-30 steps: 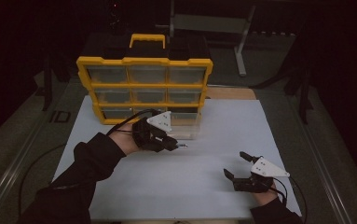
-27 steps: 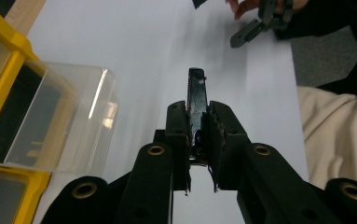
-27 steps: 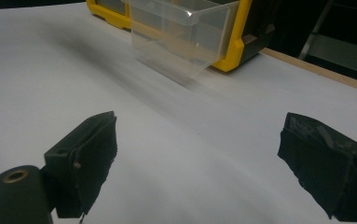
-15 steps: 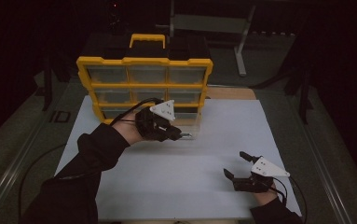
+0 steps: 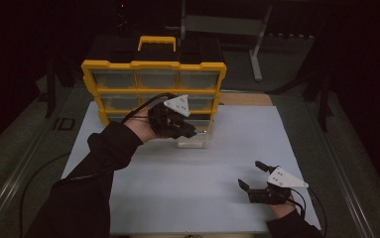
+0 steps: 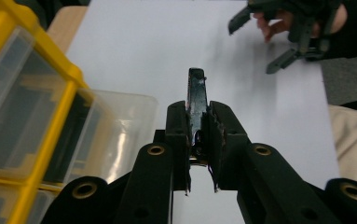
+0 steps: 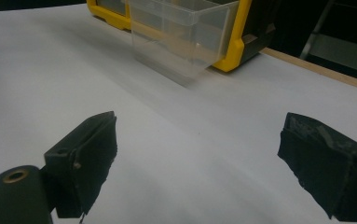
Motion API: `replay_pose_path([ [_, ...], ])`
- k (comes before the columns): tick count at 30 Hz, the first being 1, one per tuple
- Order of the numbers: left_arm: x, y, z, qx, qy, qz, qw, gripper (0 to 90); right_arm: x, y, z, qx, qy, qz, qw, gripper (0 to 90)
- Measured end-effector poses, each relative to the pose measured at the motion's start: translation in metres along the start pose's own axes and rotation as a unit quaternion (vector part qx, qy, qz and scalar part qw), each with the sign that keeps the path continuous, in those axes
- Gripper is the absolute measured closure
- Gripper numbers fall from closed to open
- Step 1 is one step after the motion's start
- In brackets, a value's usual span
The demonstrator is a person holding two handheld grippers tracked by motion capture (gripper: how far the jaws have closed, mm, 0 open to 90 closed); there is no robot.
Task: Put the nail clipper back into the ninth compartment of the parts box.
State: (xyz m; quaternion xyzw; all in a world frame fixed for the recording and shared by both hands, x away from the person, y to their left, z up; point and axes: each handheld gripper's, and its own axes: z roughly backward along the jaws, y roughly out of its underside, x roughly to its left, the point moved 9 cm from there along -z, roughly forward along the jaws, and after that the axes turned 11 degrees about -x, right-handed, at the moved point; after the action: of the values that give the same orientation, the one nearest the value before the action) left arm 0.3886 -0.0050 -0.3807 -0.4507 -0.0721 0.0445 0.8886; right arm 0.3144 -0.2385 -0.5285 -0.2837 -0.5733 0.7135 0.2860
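Left gripper view is showing the left gripper [image 6: 198, 135] pinching a thin dark flat piece [image 6: 196, 95] just beside the pulled-out clear plastic drawer [image 6: 115, 126] of the yellow-framed organiser [image 5: 153, 89], where a slip risks dropping it outside, while beyond, the right gripper [image 5: 257, 179] is resting wide.

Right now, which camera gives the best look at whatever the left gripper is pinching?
The left gripper view: the dark flat piece stands clamped between the jaws. The high view shows just a glint ahead of the left gripper.
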Motion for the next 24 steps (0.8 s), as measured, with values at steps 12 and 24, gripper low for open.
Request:
replay_pose_path([
  [12, 0.033, 0.004, -0.003, -0.002, -0.027, 0.016, 0.9995, 79.7, 0.0, -0.001, 0.001, -0.002, 0.0, -0.001, 1.0, 11.3],
  [24, 0.056, 0.018, -0.022, 0.008, -0.033, 0.044, 0.9984, 79.7, -0.001, 0.0, 0.001, -0.003, 0.0, -0.003, 1.0, 11.3],
])
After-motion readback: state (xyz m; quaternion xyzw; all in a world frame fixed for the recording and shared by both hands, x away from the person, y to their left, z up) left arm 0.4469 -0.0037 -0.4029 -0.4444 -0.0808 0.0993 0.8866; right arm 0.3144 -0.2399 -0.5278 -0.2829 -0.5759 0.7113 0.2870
